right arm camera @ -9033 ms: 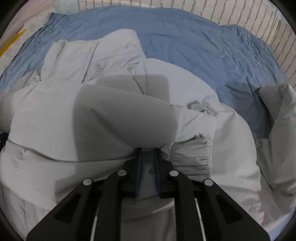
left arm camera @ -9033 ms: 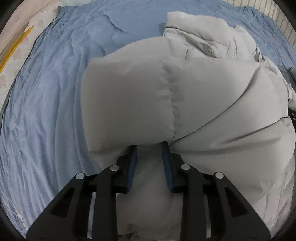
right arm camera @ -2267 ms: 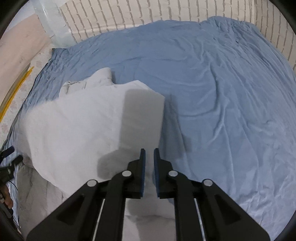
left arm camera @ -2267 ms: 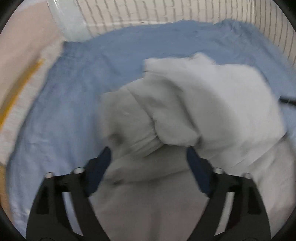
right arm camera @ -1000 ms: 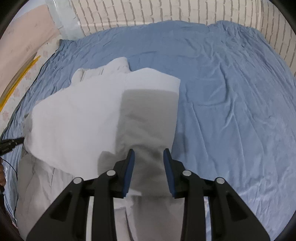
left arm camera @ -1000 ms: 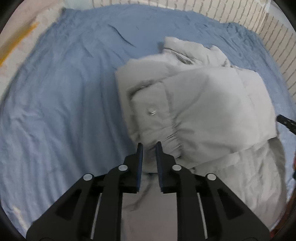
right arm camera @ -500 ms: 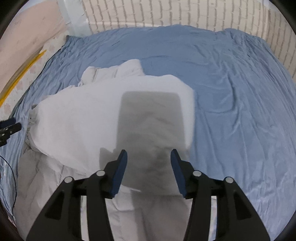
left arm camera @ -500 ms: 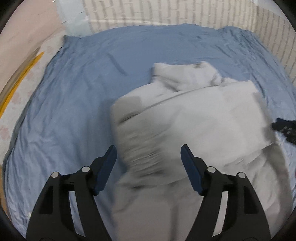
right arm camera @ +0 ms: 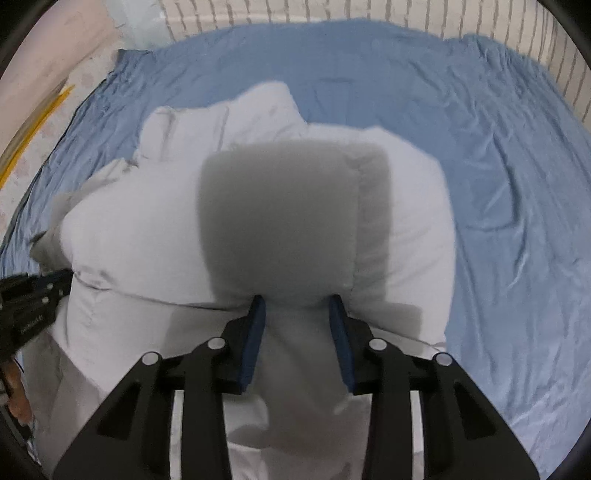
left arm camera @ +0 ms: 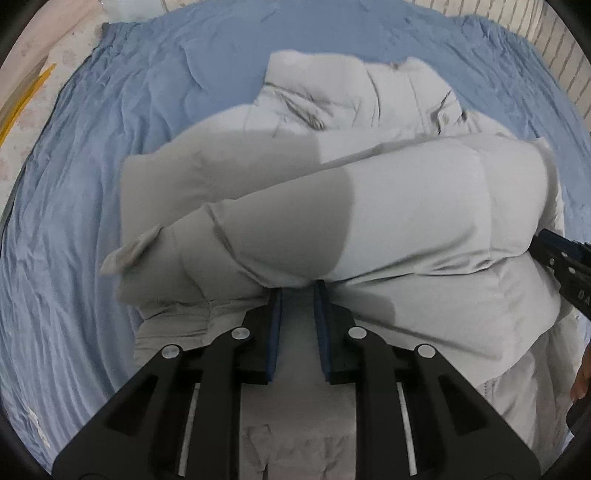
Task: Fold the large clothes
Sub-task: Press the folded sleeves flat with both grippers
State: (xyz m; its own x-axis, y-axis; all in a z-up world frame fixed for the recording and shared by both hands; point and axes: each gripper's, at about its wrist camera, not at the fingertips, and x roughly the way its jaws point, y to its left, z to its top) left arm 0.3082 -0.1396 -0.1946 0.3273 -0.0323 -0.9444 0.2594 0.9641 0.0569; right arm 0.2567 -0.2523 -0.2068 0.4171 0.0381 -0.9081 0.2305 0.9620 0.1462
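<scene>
One pale grey padded jacket [left arm camera: 388, 206] lies bunched in thick folds on blue bedsheet [left arm camera: 92, 221]. Left tool [left arm camera: 297, 295] clamped narrowly on jacket fold; right tool [right arm camera: 297, 306] spread apart, fabric between. Brick-patterned wall [right arm camera: 369, 11] behind bed.

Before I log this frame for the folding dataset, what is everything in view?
puffer jacket: one, pale grey, partly folded, mid-bed on the sheet
bed sheet: one, blue, wrinkled, covering the bed
brick-pattern wall: white with grey lines, behind the bed
yellow strips: yellow, on the floor left of the bed; count unclear
left gripper: black, blue pads, narrow gap, fabric between the pads
right gripper: black, blue pads, open, astride a jacket fold
</scene>
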